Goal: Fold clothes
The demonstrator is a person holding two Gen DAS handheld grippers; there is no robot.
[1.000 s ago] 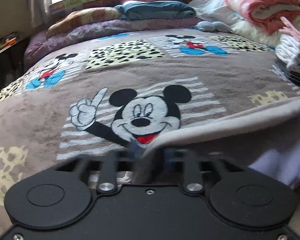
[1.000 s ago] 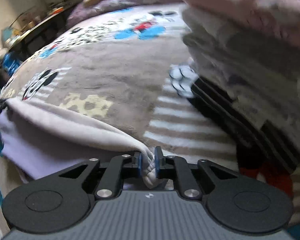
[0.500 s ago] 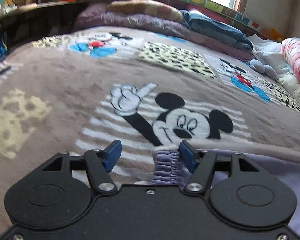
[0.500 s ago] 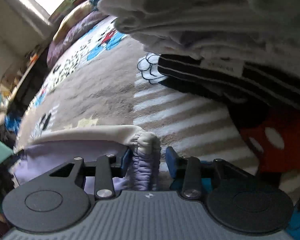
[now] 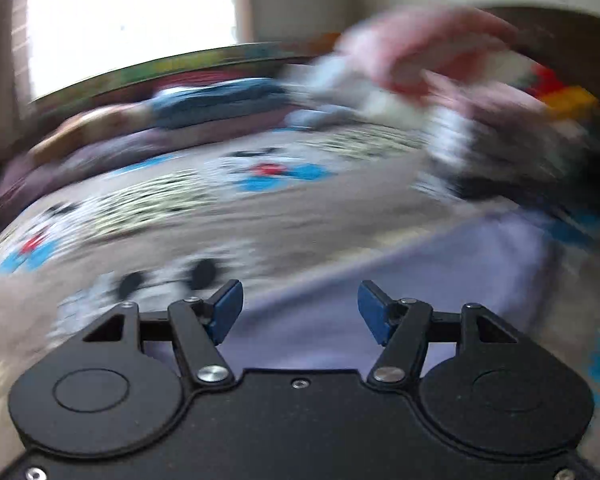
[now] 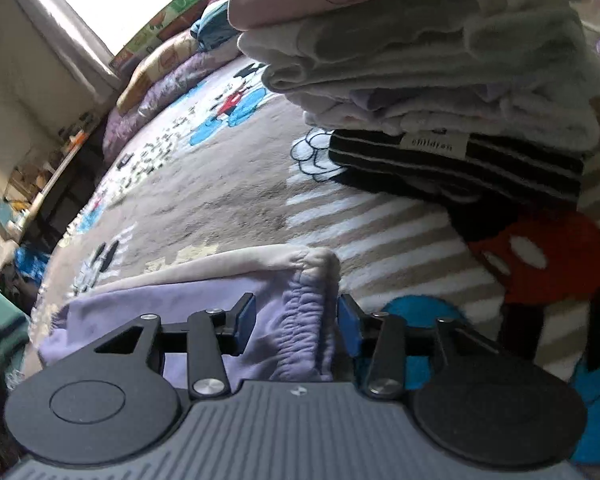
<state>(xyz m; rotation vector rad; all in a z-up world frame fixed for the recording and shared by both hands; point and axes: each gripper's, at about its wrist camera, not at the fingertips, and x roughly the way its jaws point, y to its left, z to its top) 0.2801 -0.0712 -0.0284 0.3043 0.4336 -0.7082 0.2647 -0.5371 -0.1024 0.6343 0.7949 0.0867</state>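
A lavender garment (image 6: 188,300) lies folded flat on the cartoon-mouse blanket (image 6: 228,188). Its gathered waistband (image 6: 306,320) sits between the spread blue pads of my right gripper (image 6: 296,320), which is open and grips nothing. In the blurred left wrist view the same lavender garment (image 5: 420,280) stretches away to the right. My left gripper (image 5: 300,308) hangs open above its near edge, with nothing between the pads.
A stack of folded clothes (image 6: 440,72) with a black striped piece (image 6: 460,160) at the bottom sits just right of the garment. Pillows and rolled bedding (image 5: 204,104) line the bed's far side under a window. A dark cluttered shelf (image 6: 48,184) runs along the left.
Both grippers went from shut on the garment's waistband ends to open, dropping it onto the blanket. The left one has swung right and lifted off the cloth.
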